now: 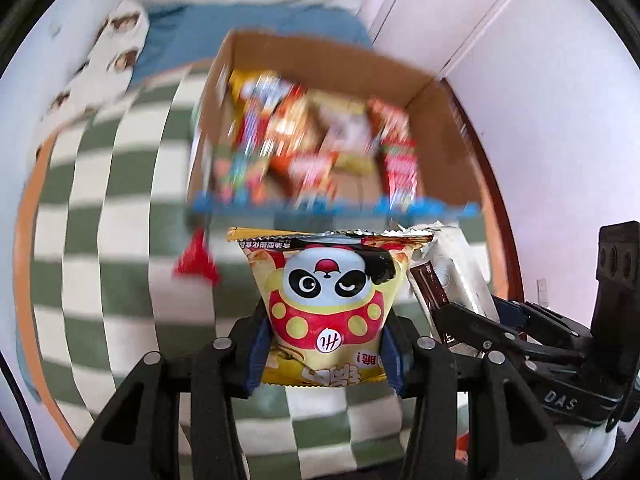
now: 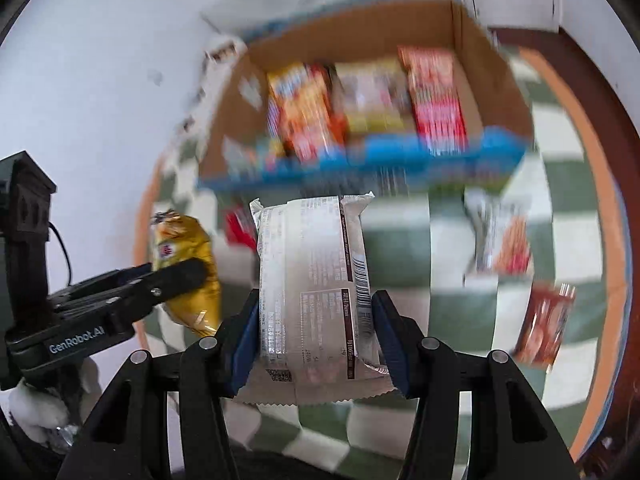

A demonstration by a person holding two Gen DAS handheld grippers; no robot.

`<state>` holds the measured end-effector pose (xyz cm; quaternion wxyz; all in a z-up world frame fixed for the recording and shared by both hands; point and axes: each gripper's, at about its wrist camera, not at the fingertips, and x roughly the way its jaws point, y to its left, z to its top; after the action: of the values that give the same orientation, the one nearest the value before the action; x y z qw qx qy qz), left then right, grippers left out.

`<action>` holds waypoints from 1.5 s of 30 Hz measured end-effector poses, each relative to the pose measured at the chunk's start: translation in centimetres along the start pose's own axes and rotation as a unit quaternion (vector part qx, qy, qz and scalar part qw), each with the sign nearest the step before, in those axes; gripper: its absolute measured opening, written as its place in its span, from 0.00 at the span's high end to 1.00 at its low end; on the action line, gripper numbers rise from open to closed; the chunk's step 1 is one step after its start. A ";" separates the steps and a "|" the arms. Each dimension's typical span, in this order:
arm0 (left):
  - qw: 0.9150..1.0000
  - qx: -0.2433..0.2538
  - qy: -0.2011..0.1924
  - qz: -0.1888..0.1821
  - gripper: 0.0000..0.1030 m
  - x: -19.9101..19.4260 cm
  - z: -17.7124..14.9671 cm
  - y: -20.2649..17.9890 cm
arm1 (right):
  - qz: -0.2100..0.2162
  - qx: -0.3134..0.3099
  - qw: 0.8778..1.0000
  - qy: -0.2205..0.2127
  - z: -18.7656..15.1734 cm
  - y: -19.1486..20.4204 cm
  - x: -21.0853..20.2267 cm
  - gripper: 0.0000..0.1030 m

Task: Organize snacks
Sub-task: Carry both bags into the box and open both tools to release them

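Note:
My left gripper (image 1: 324, 356) is shut on a yellow panda snack bag (image 1: 326, 300), held above the checkered rug. My right gripper (image 2: 314, 336) is shut on a silver-white snack pack (image 2: 312, 276) with its printed back facing the camera. Each gripper shows in the other's view: the right gripper (image 1: 472, 320) with the silver pack (image 1: 460, 272) at the right, the left gripper (image 2: 172, 276) with the yellow bag (image 2: 188, 256) at the left. Ahead stands an open cardboard box (image 1: 328, 56) (image 2: 360, 32) holding several snack packs (image 1: 320, 140) (image 2: 368, 100).
A green-and-white checkered rug (image 1: 112, 200) (image 2: 520, 300) with an orange border lies under everything. A small red packet (image 1: 196, 264) lies near the box. A silver-red packet (image 2: 500, 236) and a brown packet (image 2: 544, 324) lie on the rug at right. White walls and a door surround.

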<state>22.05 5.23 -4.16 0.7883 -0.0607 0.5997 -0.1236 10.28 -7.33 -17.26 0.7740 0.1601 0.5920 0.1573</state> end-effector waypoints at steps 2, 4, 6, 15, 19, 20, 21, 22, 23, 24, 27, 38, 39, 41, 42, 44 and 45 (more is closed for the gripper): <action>1.000 0.004 -0.009 -0.004 0.57 0.8 2.0 -1.0 | 0.000 -0.002 1.000 -0.030 2.3 0.2 -1.3 0.45; 1.000 0.013 -0.014 0.009 0.57 2.2 4.8 -1.9 | -0.005 0.000 0.999 -0.051 4.5 0.0 -1.7 0.45; 1.000 0.017 -0.009 0.015 0.57 3.2 7.7 -1.8 | -0.013 0.006 0.998 -0.067 7.1 -0.4 -1.6 0.45; 0.997 0.022 0.041 0.061 0.57 11.1 16.4 -1.6 | -0.052 0.027 0.997 -0.059 13.0 -3.3 5.2 0.45; 0.995 0.024 0.067 0.065 0.54 14.5 17.8 -1.6 | -0.061 0.033 0.996 -0.050 13.9 -4.4 7.9 0.44; 0.994 0.024 0.084 0.069 0.52 15.8 18.1 -1.5 | -0.059 0.035 0.997 -0.043 14.0 -4.6 8.4 0.43; 0.992 0.022 0.096 0.073 0.51 16.8 18.3 -1.2 | -0.059 0.039 0.997 -0.030 14.1 -4.9 9.1 0.38; 0.992 0.020 0.104 0.074 0.48 17.6 18.3 -1.0 | -0.067 0.044 0.997 -0.008 14.3 -5.2 10.0 0.25; 0.991 0.018 0.110 0.072 0.47 18.4 18.5 -0.7 | -0.072 0.044 0.996 0.004 14.3 -5.4 10.6 0.19; 0.991 0.014 0.112 0.070 0.45 18.9 18.5 -0.4 | -0.074 0.041 0.996 0.012 14.3 -5.5 11.0 0.15; 0.992 0.005 0.107 0.066 0.34 19.4 18.5 0.2 | -0.091 0.033 0.995 0.020 14.2 -5.7 11.4 0.15; 0.996 0.013 0.051 0.075 0.02 15.6 16.6 -0.2 | -0.114 0.035 0.993 -0.002 13.9 -6.1 9.4 0.04; 0.996 0.018 0.044 0.080 0.02 15.0 16.3 -0.4 | -0.121 0.032 0.992 -0.007 13.7 -6.0 9.0 0.04; 0.995 0.027 0.025 0.088 0.02 13.7 15.2 -0.7 | -0.134 0.023 0.991 -0.017 13.4 -5.8 8.2 0.04; 0.996 0.027 0.017 0.089 0.02 13.2 14.7 -0.7 | -0.139 0.021 0.990 -0.021 13.3 -5.9 7.7 0.04; 0.996 0.020 0.002 0.082 0.02 11.8 13.5 -0.4 | -0.150 0.015 0.988 -0.031 12.9 -5.6 6.8 0.04; 0.997 0.015 -0.003 0.078 0.02 11.1 12.9 -0.3 | -0.155 0.012 0.987 -0.035 12.7 -5.5 6.5 0.04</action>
<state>37.19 1.26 -10.92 0.7984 -0.0021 0.5980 -0.0706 24.48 -10.28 -22.11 0.8071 0.0812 0.5844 0.0231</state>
